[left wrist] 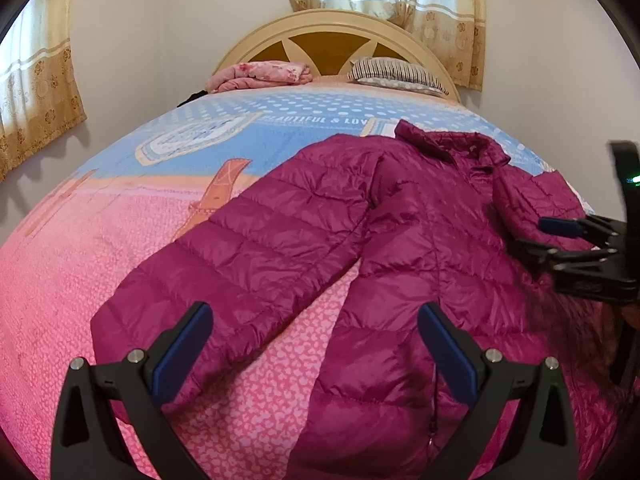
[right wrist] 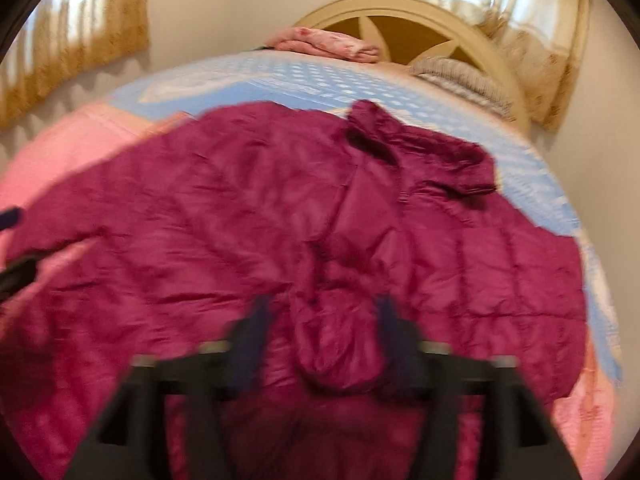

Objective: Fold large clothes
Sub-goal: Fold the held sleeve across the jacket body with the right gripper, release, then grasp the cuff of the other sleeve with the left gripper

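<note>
Left wrist view: the magenta quilted jacket (left wrist: pixel 400 240) lies front side up on the bed (left wrist: pixel 100 240), collar toward the far headboard (left wrist: pixel 332 36), body on the right half of the bedspread. One sleeve (left wrist: pixel 248 256) extends diagonally to the near left and lies flat, unfolded. The left claw (left wrist: pixel 316 352) hovers above the gap between that sleeve and the body, its jaws wide apart and empty. The right claw (left wrist: pixel 560 240) enters from the right edge over the opposite shoulder; whether it grips fabric cannot be determined here. A folded pink blanket (left wrist: pixel 260 74) and a striped pillow (left wrist: pixel 396 74) rest at the far end. Right wrist view: the frame is motion-blurred. The jacket (right wrist: pixel 240 220) fills most of the field. A rounded length of fabric, judged to be the right sleeve (right wrist: pixel 336 340), lies over the body between the right claw (right wrist: pixel 320 328) fingers, which stand apart; contact cannot be confirmed. Assessment: the task is at an early stage. One sleeve appears turned inward; the left sleeve and the body folds remain. The fabric is glossy, puffy and creased, and likely to slip and spring back.
</note>
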Demonstrator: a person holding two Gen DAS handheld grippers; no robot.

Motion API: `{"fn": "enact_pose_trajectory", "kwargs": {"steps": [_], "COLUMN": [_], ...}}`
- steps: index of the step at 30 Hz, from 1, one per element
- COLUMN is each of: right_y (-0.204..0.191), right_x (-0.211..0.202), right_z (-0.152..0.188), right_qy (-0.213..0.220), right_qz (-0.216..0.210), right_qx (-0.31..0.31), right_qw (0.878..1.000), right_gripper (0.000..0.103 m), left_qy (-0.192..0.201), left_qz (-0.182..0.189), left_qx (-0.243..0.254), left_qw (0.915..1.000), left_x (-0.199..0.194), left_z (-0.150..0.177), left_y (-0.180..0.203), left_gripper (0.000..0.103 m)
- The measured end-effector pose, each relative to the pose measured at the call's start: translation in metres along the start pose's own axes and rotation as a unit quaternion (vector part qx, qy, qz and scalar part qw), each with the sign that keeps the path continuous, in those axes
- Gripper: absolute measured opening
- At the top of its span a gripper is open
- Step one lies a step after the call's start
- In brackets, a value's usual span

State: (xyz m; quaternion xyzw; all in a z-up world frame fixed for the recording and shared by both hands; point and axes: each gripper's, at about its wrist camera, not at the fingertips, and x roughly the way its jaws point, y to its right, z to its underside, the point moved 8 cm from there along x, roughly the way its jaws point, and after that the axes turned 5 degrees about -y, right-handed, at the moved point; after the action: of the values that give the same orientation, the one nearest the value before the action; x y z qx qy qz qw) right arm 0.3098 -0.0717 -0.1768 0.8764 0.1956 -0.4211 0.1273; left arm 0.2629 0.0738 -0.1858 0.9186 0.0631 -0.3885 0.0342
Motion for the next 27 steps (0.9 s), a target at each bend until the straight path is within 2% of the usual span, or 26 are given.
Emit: {"fn": "enact_pose_trajectory", "kwargs": {"steps": [4, 6, 9, 11, 13, 16, 18, 21, 27], "right_y": [0.018, 0.038, 0.101, 0.146, 0.197, 0.232, 0.233, 0.211, 0.195], "right_x": [-0.039, -0.052, -0.057, -0.053, -0.044, -0.024, -0.004, 0.027, 0.049], "right_z": [-0.008, -0.011, -0.010, -0.003, 0.008, 0.020, 0.024, 0.024, 0.031], "right_qy": [0.048, 0.064, 0.060, 0.052, 0.040, 0.026, 0.009, -0.029, -0.066], "right_qz": [-0.052, -0.046, 0.043, 0.081, 0.130, 0.120, 0.111, 0.092, 0.105], "right_qx": [0.049, 0.074, 0.125, 0.174, 0.224, 0.275, 0.271, 0.237, 0.195], "right_qw": [0.996, 0.994, 0.989, 0.980, 0.965, 0.954, 0.956, 0.967, 0.973], "right_gripper": [0.067, 0.067, 0.067, 0.066, 0.058, 0.052, 0.052, 0.052, 0.052], "left_qy": [0.001, 0.000, 0.003, 0.007, 0.011, 0.011, 0.008, 0.005, 0.002], "left_qz": [0.001, 0.001, 0.000, 0.004, 0.004, 0.007, 0.008, 0.007, 0.004], "left_qx": [0.004, 0.011, 0.018, 0.019, 0.024, 0.029, 0.032, 0.038, 0.032], "left_qw": [1.0000, 0.9999, 0.9998, 0.9998, 0.9997, 0.9995, 0.9994, 0.9993, 0.9995], "left_x": [0.002, 0.003, 0.002, 0.001, 0.001, 0.003, 0.004, 0.005, 0.007], "left_z": [-0.004, -0.006, -0.012, -0.017, -0.022, -0.025, -0.026, -0.024, -0.023], "left_y": [0.004, 0.008, 0.015, 0.020, 0.026, 0.034, 0.039, 0.044, 0.041], "left_gripper": [0.103, 0.103, 0.103, 0.103, 0.103, 0.103, 0.103, 0.103, 0.103]}}
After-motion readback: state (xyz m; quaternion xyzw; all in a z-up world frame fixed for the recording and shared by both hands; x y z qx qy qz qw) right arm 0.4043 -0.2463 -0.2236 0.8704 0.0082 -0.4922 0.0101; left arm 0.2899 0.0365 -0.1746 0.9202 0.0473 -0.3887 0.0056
